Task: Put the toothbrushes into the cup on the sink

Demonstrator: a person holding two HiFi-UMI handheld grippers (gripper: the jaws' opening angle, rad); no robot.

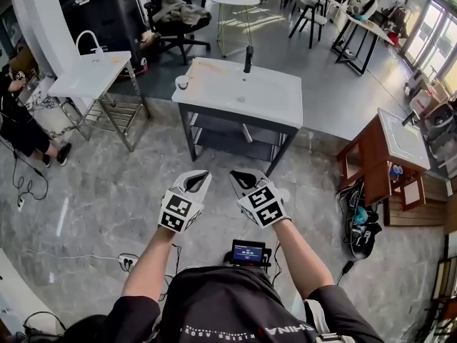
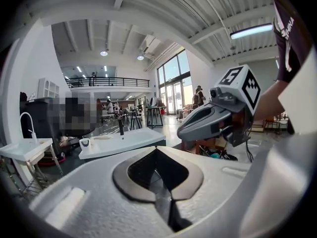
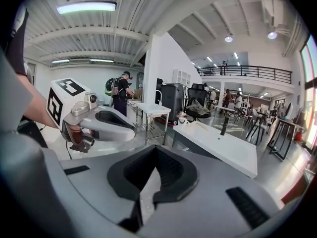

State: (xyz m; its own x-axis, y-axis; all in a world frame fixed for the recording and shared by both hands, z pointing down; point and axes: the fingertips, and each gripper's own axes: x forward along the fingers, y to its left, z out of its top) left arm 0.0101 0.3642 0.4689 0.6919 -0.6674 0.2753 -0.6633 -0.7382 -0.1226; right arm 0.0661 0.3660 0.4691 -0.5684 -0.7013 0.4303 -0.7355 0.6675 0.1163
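The white sink (image 1: pixel 239 95) stands on a dark frame a few steps ahead of me, with a black faucet (image 1: pixel 248 58) at its back. A white cup (image 1: pixel 182 82) sits at its left corner. A thin pale thing, too small to identify, lies on the top beside the cup (image 2: pixel 85 143). My left gripper (image 1: pixel 194 182) and right gripper (image 1: pixel 243 179) hang side by side in front of my chest, far short of the sink. Both are shut and hold nothing. In the gripper views the jaws of the left gripper (image 2: pixel 157 155) and the right gripper (image 3: pixel 152 150) meet along a seam.
A second white sink (image 1: pixel 89 73) on a metal stand is at the left, with a person (image 1: pixel 18 123) beside it. A wooden cabinet (image 1: pixel 385 152) and a dark bag (image 1: pixel 364 227) are at the right. Cables (image 1: pixel 32 181) trail over the grey floor. Beyond the sink stand a round table (image 1: pixel 235 0) and an office chair (image 1: pixel 175 20).
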